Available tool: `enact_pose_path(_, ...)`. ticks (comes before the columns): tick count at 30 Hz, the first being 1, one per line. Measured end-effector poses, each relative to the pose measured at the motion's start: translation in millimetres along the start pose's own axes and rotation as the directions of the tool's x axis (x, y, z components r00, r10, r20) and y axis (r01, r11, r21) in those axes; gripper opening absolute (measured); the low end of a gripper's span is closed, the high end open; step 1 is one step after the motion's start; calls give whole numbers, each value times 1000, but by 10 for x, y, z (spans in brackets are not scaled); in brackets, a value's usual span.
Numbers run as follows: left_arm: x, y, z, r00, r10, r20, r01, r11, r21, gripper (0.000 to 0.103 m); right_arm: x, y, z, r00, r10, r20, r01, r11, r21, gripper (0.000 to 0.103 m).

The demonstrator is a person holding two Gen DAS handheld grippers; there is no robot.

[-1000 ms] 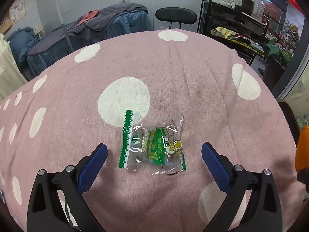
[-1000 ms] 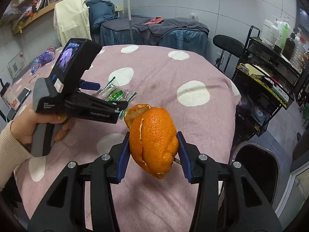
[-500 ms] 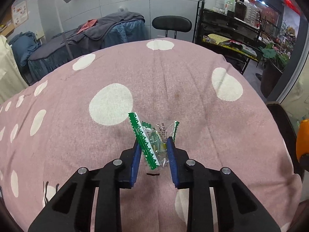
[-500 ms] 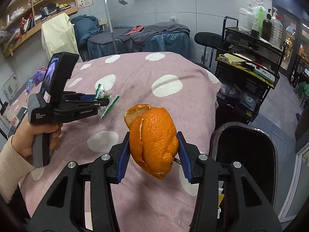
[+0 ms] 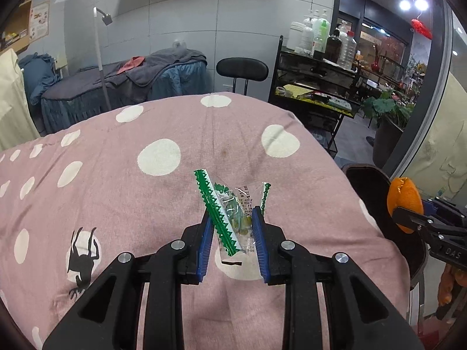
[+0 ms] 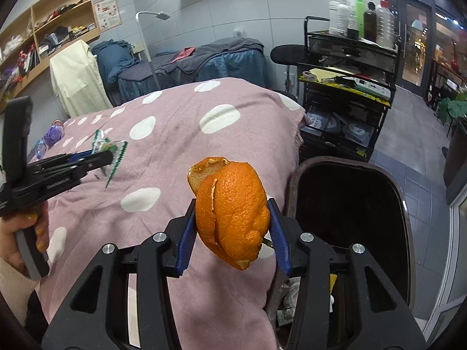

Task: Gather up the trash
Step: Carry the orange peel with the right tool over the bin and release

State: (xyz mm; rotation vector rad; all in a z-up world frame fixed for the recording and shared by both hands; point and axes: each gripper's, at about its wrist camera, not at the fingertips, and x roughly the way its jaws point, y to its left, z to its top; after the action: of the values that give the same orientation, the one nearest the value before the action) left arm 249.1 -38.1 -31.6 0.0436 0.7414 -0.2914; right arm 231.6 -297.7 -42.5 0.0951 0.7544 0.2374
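My left gripper (image 5: 232,218) is shut on a clear snack wrapper with green zigzag edges (image 5: 230,213) and holds it lifted above the pink polka-dot tablecloth (image 5: 116,180). It also shows in the right wrist view (image 6: 112,153), held at the left. My right gripper (image 6: 232,227) is shut on an orange peel (image 6: 230,210), held past the table's right edge next to a dark trash bin (image 6: 350,204). The peel also shows at the right of the left wrist view (image 5: 404,201), above the bin (image 5: 367,180).
A black wheeled cart with bottles (image 6: 347,70) stands behind the bin. A black stool (image 5: 242,70) and a covered massage bed (image 5: 125,84) are beyond the table. A plastic bottle (image 6: 48,140) lies at the table's far left. Some litter lies inside the bin (image 6: 289,300).
My left gripper closed on the wrapper and lifted it off the cloth. My right gripper carried the orange peel to the right, from over the table to beside the bin.
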Motion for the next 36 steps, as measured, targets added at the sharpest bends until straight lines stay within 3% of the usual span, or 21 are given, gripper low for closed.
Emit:
enact_pose_path(13, -378, -463, -122, 994, -84, 75, 82, 996, 24, 26, -253, -428, -290, 997, -75, 7, 74, 993, 95, 46)
enact_pose_path(20, -498, -754, -174, 986, -138, 95, 134, 990, 46, 26, -264, -757, -450, 988, -151, -23, 153, 978, 142, 47)
enact_pose_path(36, -514, -1225, -249, 974, -209, 82, 202, 975, 89, 26, 463, -1287, -730, 958, -175, -226, 224, 951, 214, 47)
